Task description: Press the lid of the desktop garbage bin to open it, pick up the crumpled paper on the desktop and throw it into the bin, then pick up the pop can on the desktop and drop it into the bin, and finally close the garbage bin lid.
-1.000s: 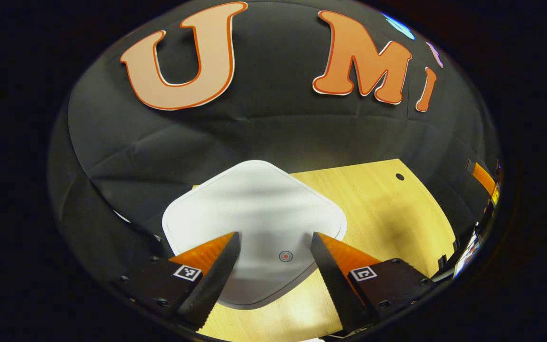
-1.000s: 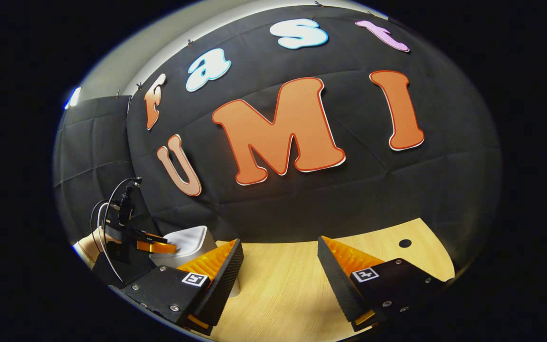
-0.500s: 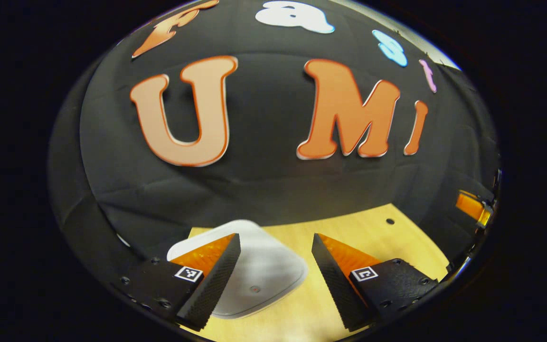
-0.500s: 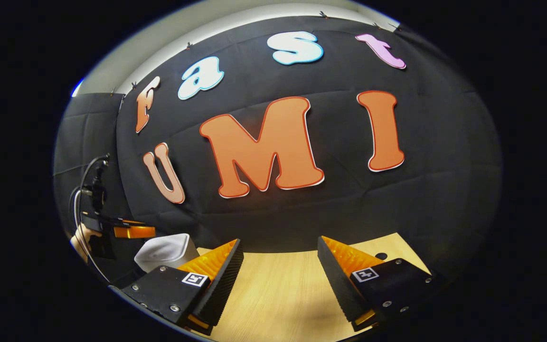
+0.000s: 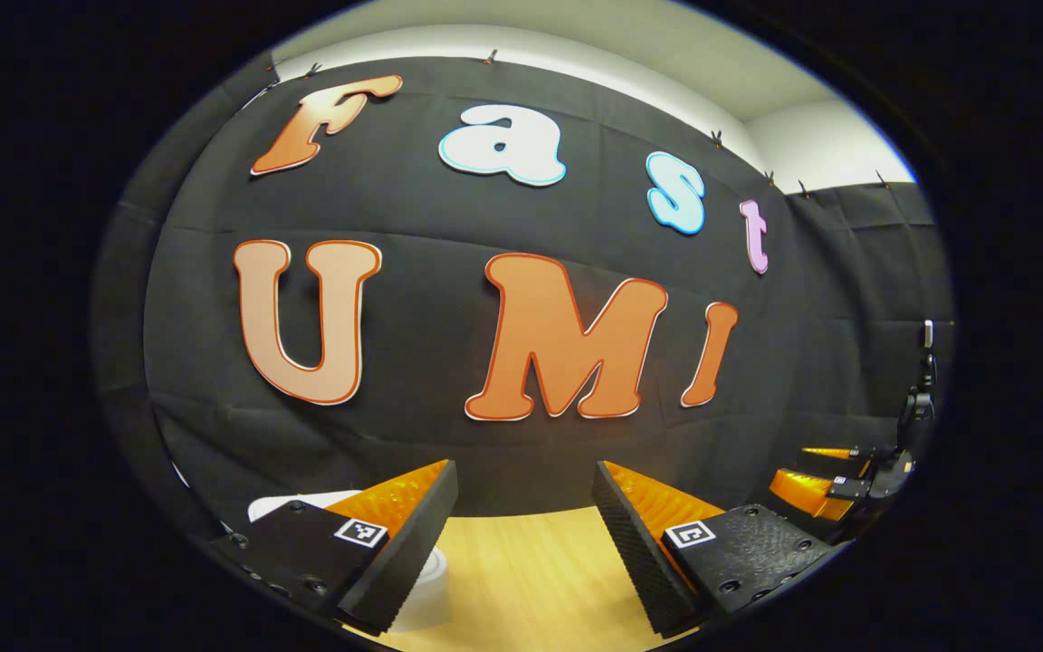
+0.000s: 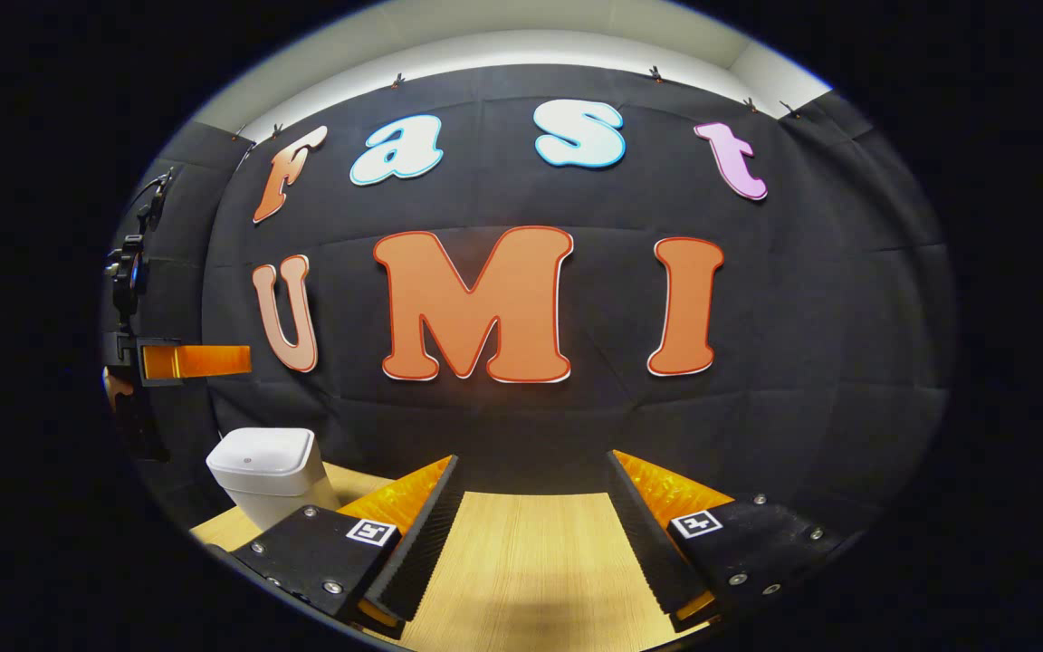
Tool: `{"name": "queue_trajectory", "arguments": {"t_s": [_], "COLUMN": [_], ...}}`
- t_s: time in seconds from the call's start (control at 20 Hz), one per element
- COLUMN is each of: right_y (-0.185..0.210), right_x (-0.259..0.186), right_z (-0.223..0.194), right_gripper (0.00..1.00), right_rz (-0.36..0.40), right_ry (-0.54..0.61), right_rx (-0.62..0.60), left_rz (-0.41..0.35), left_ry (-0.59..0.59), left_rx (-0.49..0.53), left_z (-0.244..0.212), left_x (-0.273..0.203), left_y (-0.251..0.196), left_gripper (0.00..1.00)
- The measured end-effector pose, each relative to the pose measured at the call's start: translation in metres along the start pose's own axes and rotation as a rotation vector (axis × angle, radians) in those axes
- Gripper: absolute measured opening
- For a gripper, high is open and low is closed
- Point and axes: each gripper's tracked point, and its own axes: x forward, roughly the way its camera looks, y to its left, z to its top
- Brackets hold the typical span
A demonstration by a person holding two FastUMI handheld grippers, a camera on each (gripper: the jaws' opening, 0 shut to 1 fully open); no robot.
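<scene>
Left gripper [image 5: 524, 534]: jaws spread, nothing between them. One second ago its camera looked steeply down on the white lid of the bin, fingers straddling the small round press mark; half a second ago the lid had shrunk and slid low in the view. Now the view is level with the booth wall, and the bin [image 5: 279, 504] is a white sliver at the lower left, mostly hidden behind the gripper's own left finger. So this gripper has risen and tilted back, off the lid.

Right gripper [image 6: 531, 534]: jaws spread, empty, above bare wooden desktop [image 6: 521, 552]. Its view has also tipped upward over the last second. In it the bin [image 6: 263, 464] stands at the far left of the desk, lid [image 6: 261, 450] flat and closed, with the left gripper [image 6: 196, 361] well above it and clear of it.

No crumpled paper or pop can lies on the stretch of desk in front of either gripper.

Judgement: lid down, both grippers lifted away and holding nothing. This fits the end of the task, with paper and can already inside and the lid shut again. The bin's contents cannot be checked with the lid down.
</scene>
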Motion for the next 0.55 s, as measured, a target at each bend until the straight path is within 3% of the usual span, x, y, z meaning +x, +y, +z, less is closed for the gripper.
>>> {"name": "queue_trajectory", "arguments": {"t_s": [0.25,0.55], "right_y": [-0.005,0.0], "right_x": [-0.014,-0.017], "right_z": [-0.016,-0.023], "right_gripper": [0.94,0.94], "right_rz": [-0.039,-0.031], "right_ry": [0.011,0.031], "right_rx": [-0.02,-0.005], "left_rz": [0.067,0.095], "left_ry": [-0.062,-0.052], "left_rx": [-0.01,-0.045], "left_z": [-0.013,-0.032], "left_x": [-0.023,-0.027], "left_y": [0.001,0.001], "left_gripper": [0.95,0.95]}}
